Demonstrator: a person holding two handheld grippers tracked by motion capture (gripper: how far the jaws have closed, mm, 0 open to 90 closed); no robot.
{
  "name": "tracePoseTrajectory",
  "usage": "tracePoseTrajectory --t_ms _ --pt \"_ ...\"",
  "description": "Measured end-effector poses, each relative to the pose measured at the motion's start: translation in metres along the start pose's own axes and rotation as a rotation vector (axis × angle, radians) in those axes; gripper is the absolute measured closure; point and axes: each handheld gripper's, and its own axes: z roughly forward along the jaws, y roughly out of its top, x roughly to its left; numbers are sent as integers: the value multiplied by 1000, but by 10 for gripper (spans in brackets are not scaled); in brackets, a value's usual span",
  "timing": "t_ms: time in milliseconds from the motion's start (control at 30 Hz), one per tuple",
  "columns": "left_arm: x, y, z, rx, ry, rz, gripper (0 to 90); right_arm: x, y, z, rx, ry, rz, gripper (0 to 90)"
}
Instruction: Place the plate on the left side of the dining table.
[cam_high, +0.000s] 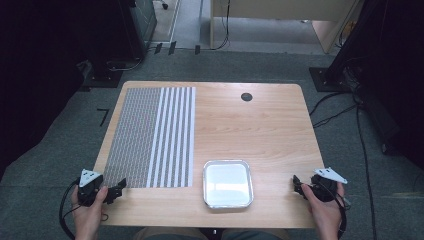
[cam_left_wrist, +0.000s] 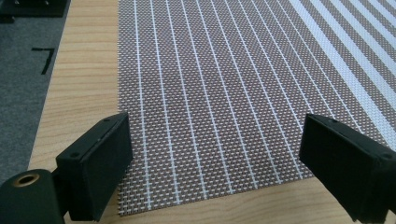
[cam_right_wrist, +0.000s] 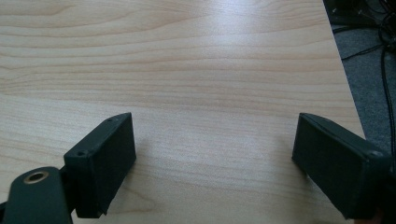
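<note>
A woven grey placemat (cam_high: 150, 137) with white stripes lies flat on the left half of the wooden table (cam_high: 260, 125). Its near edge (cam_left_wrist: 210, 196) sits just in front of my left gripper (cam_left_wrist: 215, 163), whose jaws stand wide apart with nothing between them. In the high view the left gripper (cam_high: 119, 190) rests at the table's front left corner, held by a hand. A shallow silver foil tray (cam_high: 227, 183) sits empty at the front centre. My right gripper (cam_high: 298, 184) is at the front right edge, open over bare wood (cam_right_wrist: 215, 154).
A small black grommet (cam_high: 246, 97) is set in the table's far side. Cables (cam_high: 360, 130) trail over the grey carpet to the right, and dark equipment stands (cam_high: 115, 45) sit beyond the far left corner. Bare wood lies between placemat and right edge.
</note>
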Motion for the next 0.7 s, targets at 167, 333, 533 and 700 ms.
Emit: tracePoseTrajectory --t_ms 167,333,533,700 --pt "-3 2 -5 8 -4 -16 69 1 1 -1 0 -3 10 141" --pt "-8 7 -9 -20 -15 -24 26 7 7 -5 -31 -16 28 143" --pt "-19 10 -7 -13 -15 -4 25 18 13 -12 -74 -14 64 160" --pt "-26 13 -8 -27 -15 -4 15 25 18 -17 -105 16 105 192"
